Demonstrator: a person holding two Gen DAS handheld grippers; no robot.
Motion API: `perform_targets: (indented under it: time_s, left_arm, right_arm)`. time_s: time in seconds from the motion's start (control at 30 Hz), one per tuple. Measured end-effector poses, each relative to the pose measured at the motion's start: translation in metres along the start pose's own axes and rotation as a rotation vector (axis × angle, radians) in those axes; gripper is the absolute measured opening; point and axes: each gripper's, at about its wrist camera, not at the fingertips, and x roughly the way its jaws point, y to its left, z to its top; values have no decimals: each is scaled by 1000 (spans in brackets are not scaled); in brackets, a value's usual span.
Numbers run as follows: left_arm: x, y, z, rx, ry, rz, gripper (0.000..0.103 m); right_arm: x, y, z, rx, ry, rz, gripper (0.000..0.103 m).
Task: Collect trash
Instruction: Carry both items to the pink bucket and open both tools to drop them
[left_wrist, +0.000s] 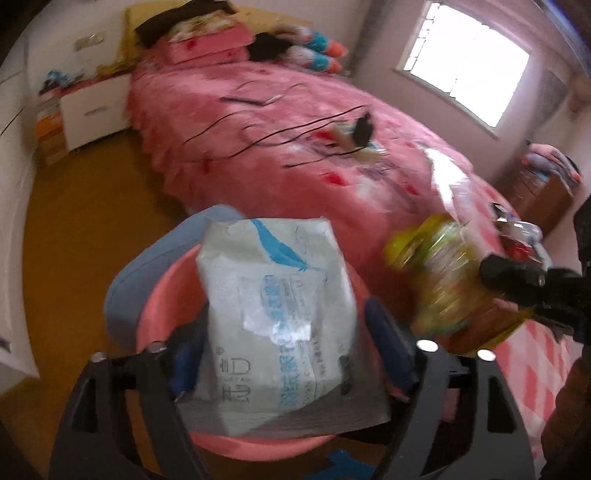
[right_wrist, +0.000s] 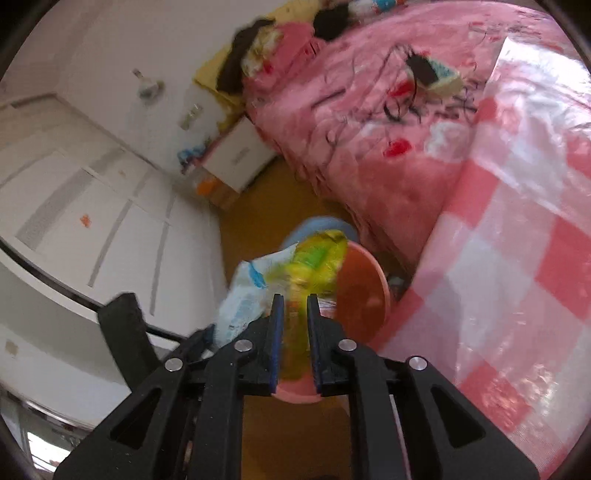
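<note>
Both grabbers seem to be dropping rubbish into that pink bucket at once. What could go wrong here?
1. The white tissue pack with blue print sits between the left gripper's wide-apart fingers, above the round pink plastic basin. It looks broad against the basin and could catch the rim or tip out.
2. The blurred yellow-green wrapper at the right gripper is beside the pack; the two might collide.
3. The basin stands close to the pink bedspread's edge, so strays may land there.

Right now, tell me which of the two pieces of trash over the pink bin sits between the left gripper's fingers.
The white tissue pack with the blue feather print; the yellow-green wrapper is off to its right, at the right gripper.
</note>
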Motion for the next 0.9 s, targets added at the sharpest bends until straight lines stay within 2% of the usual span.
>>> perform_targets:
  time_s: [0.03,0.07,0.1,0.17,0.23,0.3,0.4,0.6,0.83,0.9]
  left_arm:
    - [6,8,-2,-15,14,21,87]
    - [10,13,-4,-26,28,39,87]
    - [13,19,-6,-35,36,52,87]
    - [15,31,-10,-51,22,60,87]
    - [13,38,-13,-60,-23,57,87]
    - [8,42,-15,-66,-82,42,87]
    - [-4,42,-18,-34,-174,21,87]
    - [-6,28,-14,24,-202,-2,87]
    - [-11,6,-15,102,-169,-54,87]
    - [-13,-4,-14,124,-164,-82,87]
  right_arm:
    - [7,-3,0,20,15,-13,31]
    - [9,-8,0,43,23,-17,51]
    - [10,-13,-3,68,24,-9,60]
    - [3,-18,-7,59,4,-19,62]
    - [-10,-19,-9,30,-26,-61,64]
    - [-27,-19,-13,4,-80,-108,70]
    - [-47,-18,-20,-52,-150,-181,72]
    - [-69,-23,-44,-118,-238,-289,84]
    - [-91,-43,-75,-131,-305,-361,87]
    - [-101,-46,-82,-139,-342,-387,91]
